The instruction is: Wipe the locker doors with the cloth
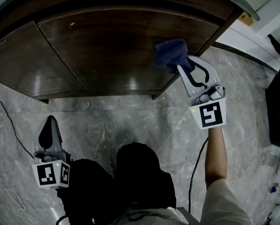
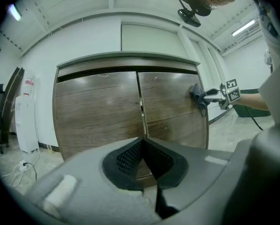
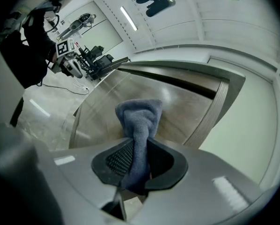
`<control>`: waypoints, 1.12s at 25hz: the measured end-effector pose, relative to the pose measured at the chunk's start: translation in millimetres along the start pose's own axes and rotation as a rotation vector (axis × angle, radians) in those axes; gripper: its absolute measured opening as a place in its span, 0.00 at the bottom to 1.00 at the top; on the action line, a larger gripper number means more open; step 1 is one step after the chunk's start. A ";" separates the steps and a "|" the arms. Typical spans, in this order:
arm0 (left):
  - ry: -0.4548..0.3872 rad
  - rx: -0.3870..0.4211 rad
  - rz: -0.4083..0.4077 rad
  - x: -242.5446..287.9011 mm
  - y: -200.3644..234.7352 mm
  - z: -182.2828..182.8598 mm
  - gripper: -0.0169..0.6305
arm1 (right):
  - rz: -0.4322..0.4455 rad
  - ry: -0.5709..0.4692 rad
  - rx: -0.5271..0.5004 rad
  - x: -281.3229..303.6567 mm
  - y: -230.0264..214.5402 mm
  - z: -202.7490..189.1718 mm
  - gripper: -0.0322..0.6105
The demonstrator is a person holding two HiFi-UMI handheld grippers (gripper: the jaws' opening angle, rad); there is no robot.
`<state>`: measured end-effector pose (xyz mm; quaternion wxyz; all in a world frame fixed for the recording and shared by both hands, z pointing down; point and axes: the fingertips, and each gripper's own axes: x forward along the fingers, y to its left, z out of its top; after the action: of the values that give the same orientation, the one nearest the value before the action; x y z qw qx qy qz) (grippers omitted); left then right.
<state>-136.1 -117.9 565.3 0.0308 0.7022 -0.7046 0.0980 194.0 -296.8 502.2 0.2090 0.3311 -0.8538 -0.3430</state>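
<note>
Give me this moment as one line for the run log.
phase: wiping | right gripper: shut on cloth | cloth: at right locker door, outer edge | left gripper: shut, empty

Your cloth [image 3: 139, 121] covers the spot where it meets the locker doors [image 3: 182, 111], so you cannot tell there if it presses on the wood. In your head view it hides the tips of your right gripper [image 1: 180, 70]. Your left gripper [image 2: 142, 156] blocks the bottom of the locker doors. At the right edge of the head view a dark object [image 1: 278, 109] is cut off, and what it is cannot be told.
</note>
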 end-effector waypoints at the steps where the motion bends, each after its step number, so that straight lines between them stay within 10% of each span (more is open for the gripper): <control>1: 0.003 -0.006 0.006 -2.1 2.2 -1.4 0.03 | 0.014 0.018 0.011 0.9 9.3 -9.9 0.17; 18: 0.018 0.010 0.073 -14.4 18.7 -12.2 0.03 | 0.205 0.241 0.000 32.8 193.4 -174.0 0.16; 28: 0.024 0.011 0.029 2.8 3.3 -26.1 0.03 | 0.216 0.264 0.024 41.9 199.8 -165.0 0.16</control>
<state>-141.9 -115.9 591.1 0.0339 0.6906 -0.7138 0.1109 177.0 -291.3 764.1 0.3508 0.2819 -0.8538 -0.2617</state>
